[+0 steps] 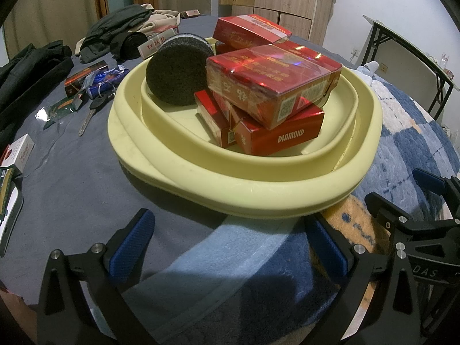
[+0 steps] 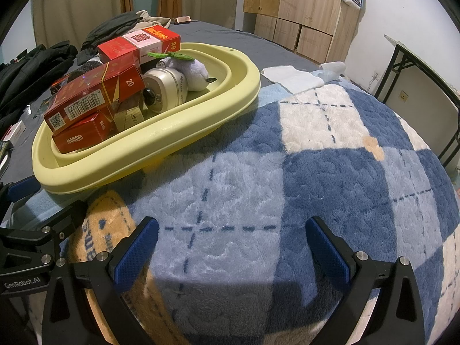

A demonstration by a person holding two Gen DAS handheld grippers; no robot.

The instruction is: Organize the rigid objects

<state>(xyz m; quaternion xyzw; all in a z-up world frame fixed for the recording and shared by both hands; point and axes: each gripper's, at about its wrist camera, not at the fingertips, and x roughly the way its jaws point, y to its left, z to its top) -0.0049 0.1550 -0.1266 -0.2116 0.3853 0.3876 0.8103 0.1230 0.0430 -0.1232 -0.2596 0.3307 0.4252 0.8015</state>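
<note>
Both claws wide apart, holding nothing: left claw [image 1: 230, 247] low by the near rim of the yellow basin [image 1: 138, 149], right claw [image 2: 233, 247] over the checked blanket [image 2: 330, 155] on the bed.

Basin already stuffed: red cigarette boxes [image 1: 270, 83] piled crooked, black round sponge [image 1: 178, 72] leaning w/ them, also a little clock [image 2: 165, 90] & plush toy [image 2: 191, 72] inside.

Still outside on the grey sheet, well apart from the basin: key [image 1: 89, 115], small packs [image 1: 86, 77].

Could go bad:
- Top box tilted, so one bump = slide off.
- Basin on soft bedding, may tip if rim pushed.
- Key thin & flat, easy to slip.
</note>
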